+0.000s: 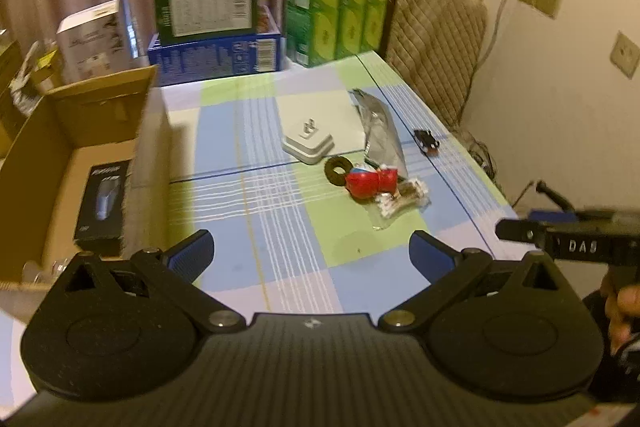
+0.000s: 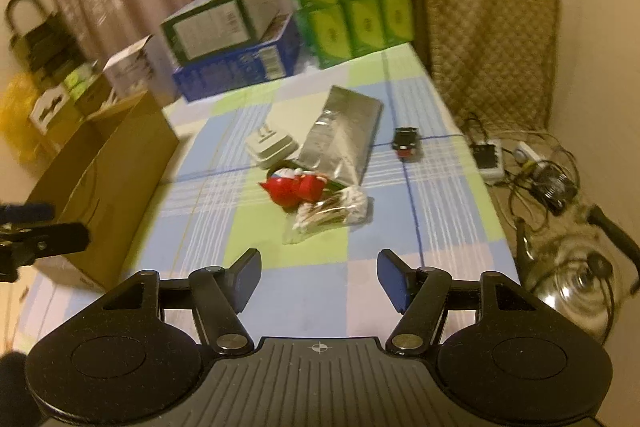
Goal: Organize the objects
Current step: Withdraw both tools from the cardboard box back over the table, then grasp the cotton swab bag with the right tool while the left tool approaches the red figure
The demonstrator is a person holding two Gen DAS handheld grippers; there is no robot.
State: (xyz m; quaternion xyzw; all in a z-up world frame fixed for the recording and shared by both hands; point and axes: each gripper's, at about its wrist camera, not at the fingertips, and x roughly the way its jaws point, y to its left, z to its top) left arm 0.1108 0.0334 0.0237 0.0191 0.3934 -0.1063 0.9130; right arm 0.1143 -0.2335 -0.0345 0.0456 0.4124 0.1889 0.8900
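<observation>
On the checked tablecloth point(image 1: 260, 195) lie a white plug adapter point(image 1: 307, 145), a silver foil pouch point(image 1: 378, 127), a dark ring point(image 1: 340, 171), a red toy figure point(image 1: 370, 181), a clear bag of cotton swabs point(image 1: 400, 201) and a small black toy car point(image 1: 427, 142). An open cardboard box point(image 1: 80, 131) at the left holds a black packaged item point(image 1: 103, 203). My left gripper point(image 1: 312, 255) is open and empty above the near table. My right gripper point(image 2: 318, 277) is open and empty, short of the swab bag point(image 2: 328, 213) and red toy point(image 2: 294, 189).
Stacked boxes point(image 1: 208, 27) and green tissue packs point(image 1: 338, 7) stand at the table's back. A padded chair point(image 2: 488, 39) is at the right. A kettle point(image 2: 572, 291), cables and a power strip point(image 2: 490, 157) lie on the floor right of the table.
</observation>
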